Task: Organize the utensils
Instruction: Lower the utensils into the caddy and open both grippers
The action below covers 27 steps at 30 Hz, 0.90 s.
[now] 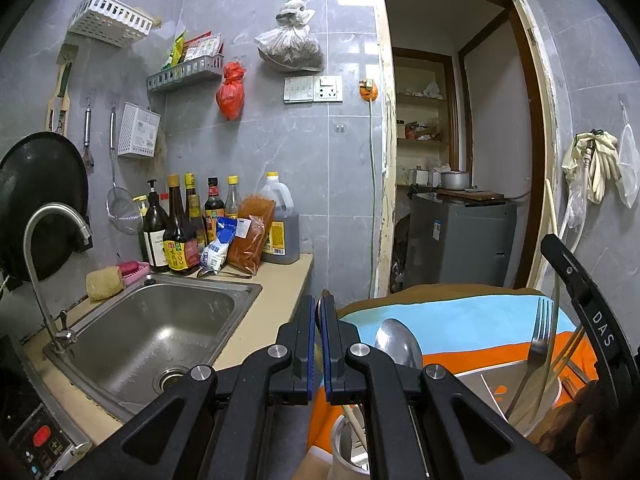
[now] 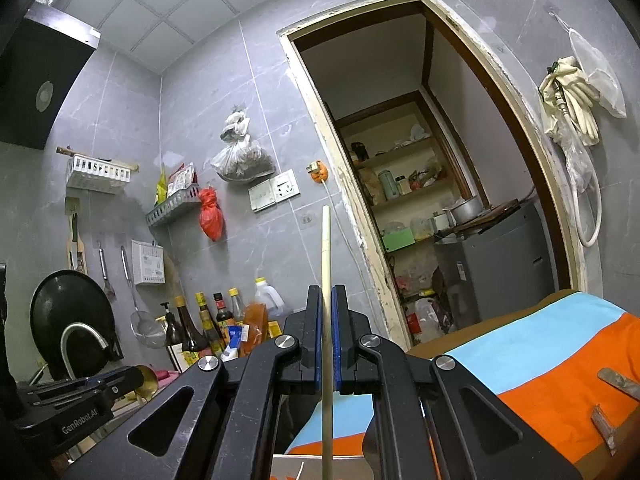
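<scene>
My left gripper (image 1: pixel 320 304) is shut, with a thin utensil edge-on between its pads. The right wrist view shows it as a golden spoon (image 2: pixel 146 380) sticking out of that gripper at the lower left. My right gripper (image 2: pixel 328 292) is shut on a pale wooden chopstick (image 2: pixel 326 248) that stands upright through the jaws. On the striped cloth (image 1: pixel 460 316), a steel spoon (image 1: pixel 396 342) rises behind my left fingers. A fork (image 1: pixel 538 344) and chopsticks lean in a clear cup (image 1: pixel 536 412). Another cup (image 1: pixel 348 452) with chopsticks sits below my left gripper.
A steel sink (image 1: pixel 248 292) with a curved faucet (image 1: pixel 44 224) lies to the left, and sauce bottles (image 1: pixel 180 232) stand behind it. A black pan (image 1: pixel 40 200) leans on the wall. Two flat metal pieces (image 2: pixel 618 382) lie on the orange cloth. An open doorway (image 1: pixel 460 120) is ahead.
</scene>
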{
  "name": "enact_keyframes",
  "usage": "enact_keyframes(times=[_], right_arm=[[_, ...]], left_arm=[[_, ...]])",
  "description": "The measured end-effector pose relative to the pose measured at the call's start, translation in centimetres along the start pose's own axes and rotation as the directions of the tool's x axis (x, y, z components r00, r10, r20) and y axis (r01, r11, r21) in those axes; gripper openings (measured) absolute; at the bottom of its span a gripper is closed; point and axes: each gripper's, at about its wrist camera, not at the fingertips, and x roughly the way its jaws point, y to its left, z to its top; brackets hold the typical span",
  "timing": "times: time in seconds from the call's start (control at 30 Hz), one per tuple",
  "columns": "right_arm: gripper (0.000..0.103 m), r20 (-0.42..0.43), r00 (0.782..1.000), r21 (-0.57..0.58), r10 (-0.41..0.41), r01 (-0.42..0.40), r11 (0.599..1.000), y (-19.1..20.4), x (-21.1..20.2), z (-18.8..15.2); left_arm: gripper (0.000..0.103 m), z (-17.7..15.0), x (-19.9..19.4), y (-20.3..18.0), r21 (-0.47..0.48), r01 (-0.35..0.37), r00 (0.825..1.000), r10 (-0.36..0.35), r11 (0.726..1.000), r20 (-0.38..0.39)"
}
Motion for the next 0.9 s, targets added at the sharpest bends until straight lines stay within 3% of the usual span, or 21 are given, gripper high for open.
enact_keyframes(times=[0.57, 0.63, 0.7, 0.9], right_arm=[[0.005, -0.027, 1.0, -0.02, -0.005, 0.005, 1.0, 0.1, -0.3, 0.3], [0.012, -0.05, 0.999, -0.021, -0.005, 0.004, 1.0, 0.0, -0.1, 0.4], [0.026, -0.079, 0.997, -0.015, -0.006, 0.005, 1.0, 0.0, 0.1, 0.5], [0.028, -0.131, 0.991, -0.024, -0.024, 0.021, 0.999, -0.5, -0.3, 1.1]], left_arm=[[0.004, -0.7, -0.4, -0.4, 0.018, -0.003, 1.0, 0.003, 1.0, 0.024], [0.004, -0.7, -0.3, -0.4, 0.017, 0.007, 1.0, -0.007, 1.0, 0.014], [0.005, -0.7, -0.2, -0.4, 0.005, 0.038, 0.999, -0.038, 0.999, -0.005], [0.006, -0.4, 0.3, 0.6, -0.082, 0.164, 0.983, -0.17, 0.983, -0.074]])
